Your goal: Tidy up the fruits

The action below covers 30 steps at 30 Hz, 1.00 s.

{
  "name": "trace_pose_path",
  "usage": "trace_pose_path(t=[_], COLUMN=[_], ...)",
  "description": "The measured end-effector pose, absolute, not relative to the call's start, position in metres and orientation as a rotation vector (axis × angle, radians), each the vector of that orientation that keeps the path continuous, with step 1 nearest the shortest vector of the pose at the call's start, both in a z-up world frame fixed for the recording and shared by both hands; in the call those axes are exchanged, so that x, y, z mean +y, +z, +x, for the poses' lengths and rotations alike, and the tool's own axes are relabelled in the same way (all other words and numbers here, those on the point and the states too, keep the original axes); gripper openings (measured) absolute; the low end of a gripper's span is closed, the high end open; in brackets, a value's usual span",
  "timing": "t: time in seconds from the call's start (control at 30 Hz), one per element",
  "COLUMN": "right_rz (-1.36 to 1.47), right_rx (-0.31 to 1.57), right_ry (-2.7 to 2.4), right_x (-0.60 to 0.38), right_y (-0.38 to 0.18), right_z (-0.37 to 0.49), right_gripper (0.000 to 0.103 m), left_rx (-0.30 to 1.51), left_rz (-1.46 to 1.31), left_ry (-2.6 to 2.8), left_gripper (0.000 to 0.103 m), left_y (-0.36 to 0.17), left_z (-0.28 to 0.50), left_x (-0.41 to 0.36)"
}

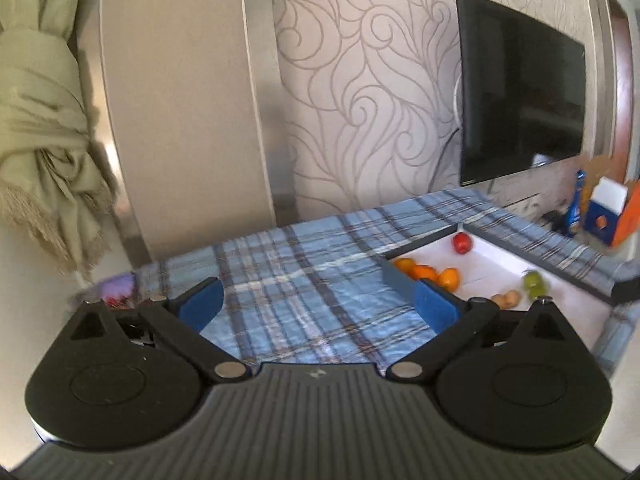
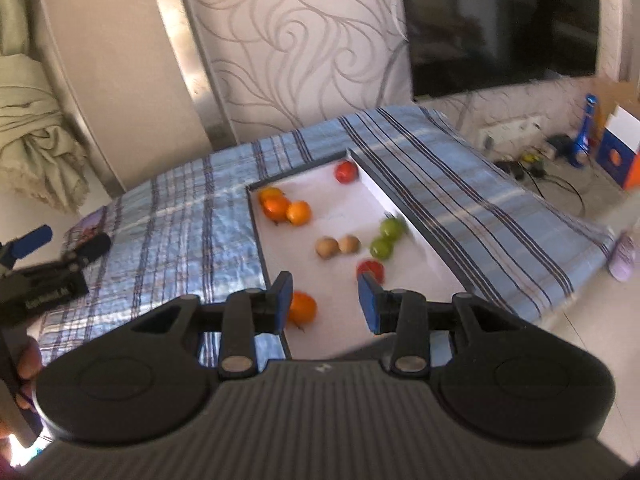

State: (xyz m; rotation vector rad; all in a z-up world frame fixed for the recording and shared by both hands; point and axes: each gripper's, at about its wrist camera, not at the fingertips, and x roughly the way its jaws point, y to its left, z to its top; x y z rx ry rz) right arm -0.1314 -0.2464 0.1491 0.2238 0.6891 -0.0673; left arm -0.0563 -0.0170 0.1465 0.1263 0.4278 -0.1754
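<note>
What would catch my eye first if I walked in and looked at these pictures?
Probably the shallow white tray with a dark rim on the blue plaid cloth, dotted with small fruits: three orange ones clustered at its far left corner, two green ones near its right wall. Close up, the right gripper hangs open over the tray's near end, and a big black television fills the wall behind.
</note>
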Motion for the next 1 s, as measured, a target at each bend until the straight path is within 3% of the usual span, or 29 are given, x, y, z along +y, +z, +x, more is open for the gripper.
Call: trace_pose_path(t=[0.23, 0.7, 1.0], right_rz=[0.218, 0.030, 0.019], right_rx=[0.736, 0.758, 0.730], right_ry=[-0.047, 0.107, 0.131], right_x=[-0.265, -0.331, -0.371], right_y=[0.146, 0.142, 0.148], right_z=[-0.147, -0.178, -0.185], right_gripper=[0.039, 0.039, 0.039], left_rx=[0.464, 0.546, 0.550], left_rz=[0.025, -0.007, -0.030], left_ry=[-0.073, -0.124, -0.063], left_gripper=[0.103, 0.103, 0.103], left_y=[0.141, 0.155, 0.160], left_z=[-0.086, -0.127, -0.141], left_x=[-0.039, -0.203, -0.239])
